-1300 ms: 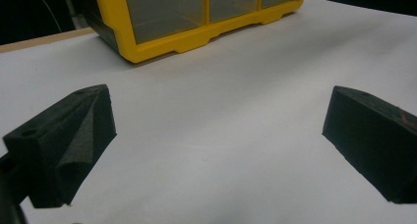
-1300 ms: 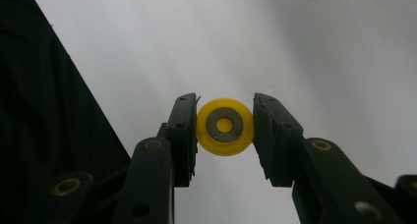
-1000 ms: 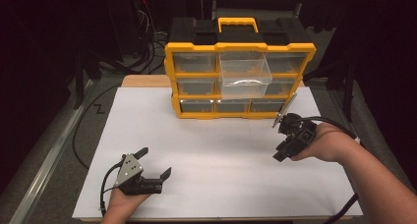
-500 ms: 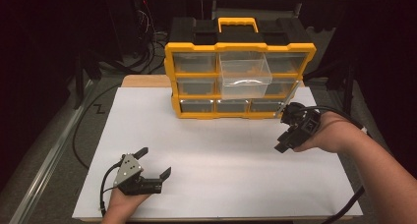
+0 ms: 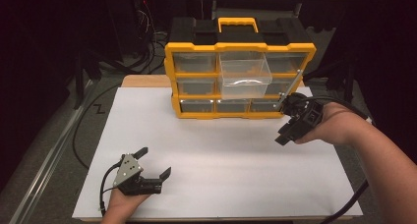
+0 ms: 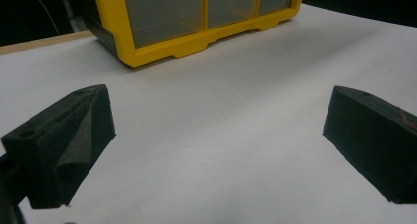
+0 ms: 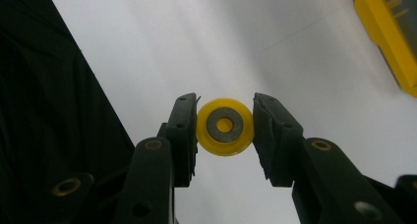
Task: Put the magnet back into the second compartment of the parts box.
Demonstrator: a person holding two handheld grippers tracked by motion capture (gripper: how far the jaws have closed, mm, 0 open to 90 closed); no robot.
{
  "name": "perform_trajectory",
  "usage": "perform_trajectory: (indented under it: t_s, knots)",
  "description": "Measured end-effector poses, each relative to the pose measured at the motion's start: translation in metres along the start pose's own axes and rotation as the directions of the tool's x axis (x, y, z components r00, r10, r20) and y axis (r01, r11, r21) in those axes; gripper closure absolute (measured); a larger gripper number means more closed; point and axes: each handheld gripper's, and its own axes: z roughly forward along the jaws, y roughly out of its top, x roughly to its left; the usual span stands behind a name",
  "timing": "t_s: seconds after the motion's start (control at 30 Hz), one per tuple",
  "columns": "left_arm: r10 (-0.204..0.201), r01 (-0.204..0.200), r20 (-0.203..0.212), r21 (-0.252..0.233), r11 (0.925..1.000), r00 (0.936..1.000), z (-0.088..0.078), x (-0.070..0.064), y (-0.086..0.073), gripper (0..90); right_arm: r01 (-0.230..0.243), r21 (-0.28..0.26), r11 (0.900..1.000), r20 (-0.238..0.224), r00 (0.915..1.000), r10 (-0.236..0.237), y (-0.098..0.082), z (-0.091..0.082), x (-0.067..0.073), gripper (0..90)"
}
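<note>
held item: right hand-held gripper [image 7: 224, 135] is clamped on a small yellow disc [image 7: 225, 127] with a grey ring and a hole at its centre. In the high view a thin metal rod [image 5: 291, 90] rises from the same right hand-held gripper [image 5: 290, 130]; it may be the shaft of that piece, but I cannot tell for certain.
position of item: lifted clear of the white desk [image 5: 221, 150], at the right side, just in front of the lower right corner of the yellow organiser [image 5: 239, 81].
key relation: the clear drawer [image 5: 244, 76] pulled out of the organiser's middle column lies up and to the left of the right hand-held gripper, near but not touching. Judged next move: carry the piece that way, above the drawer's open top.
long axis: the rod stands nearly upright, leaning slightly right at its top, its tip close to the organiser's right edge; a swing left could strike the frame.
nearer hand: the right by far.
left hand-held gripper [image 5: 147, 166]: jaws wide, nothing between them, resting low at the desk's near left, well apart from the organiser [image 6: 196, 17].
writing: no brand, label or lettering legible on organiser, drawers or tools.
</note>
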Motion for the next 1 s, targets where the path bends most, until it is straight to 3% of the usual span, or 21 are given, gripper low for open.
perform_trajectory:
  t_s: [0.3,0.73,1.0]
  knots:
    - [0.013,-0.013,0.01,0.002,0.9999,0.9999,0.0,-0.002,0.0,0.3,0.005,-0.024,1.0,0.001,1.0,-0.005,0.006,-0.015,-0.003,64.8]
    - [0.012,-0.012,0.019,0.005,0.9999,0.9997,0.001,-0.001,0.001,0.3,0.022,-0.005,1.0,0.001,0.9998,-0.022,0.022,-0.031,-0.003,64.8]
    - [-0.007,0.007,0.017,-0.009,0.9999,0.9998,0.0,0.001,0.001,0.3,0.031,-0.009,0.999,0.027,0.9992,-0.031,0.034,-0.048,-0.001,64.8]
